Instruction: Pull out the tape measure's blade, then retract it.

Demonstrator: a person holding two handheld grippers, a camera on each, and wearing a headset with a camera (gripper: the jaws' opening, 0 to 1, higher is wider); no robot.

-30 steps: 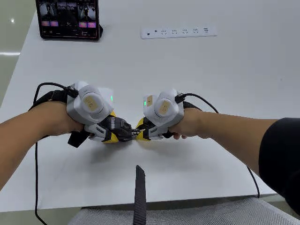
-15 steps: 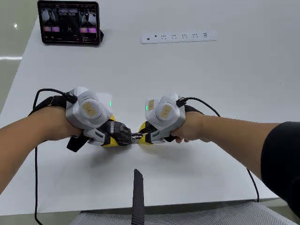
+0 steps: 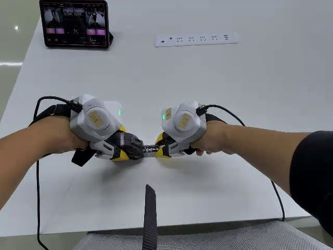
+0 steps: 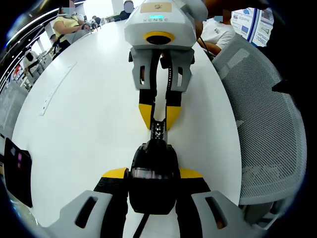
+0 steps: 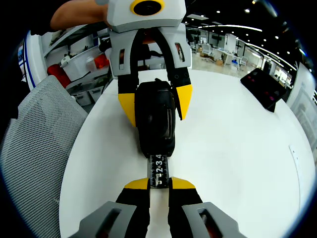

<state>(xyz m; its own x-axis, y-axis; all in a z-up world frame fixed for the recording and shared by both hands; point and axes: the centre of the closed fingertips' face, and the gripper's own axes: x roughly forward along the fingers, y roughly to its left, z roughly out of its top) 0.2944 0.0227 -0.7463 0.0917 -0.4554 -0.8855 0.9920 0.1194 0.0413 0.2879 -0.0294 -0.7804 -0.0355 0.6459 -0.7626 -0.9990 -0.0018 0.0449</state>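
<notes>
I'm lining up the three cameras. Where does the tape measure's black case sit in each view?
Head view: black case, just left of centre.
Left gripper view: bottom centre, clamped in the left claw.
Right gripper view: centre, above the numbered blade.
Shared landmark: the dark tablet.

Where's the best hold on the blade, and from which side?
Take the blade near its free end, head-on from opposite the case. It's a narrow strip running straight out of the case, so an in-line grip likely pulls without kinking. The right gripper is shut there; the left gripper clamps the case.
</notes>
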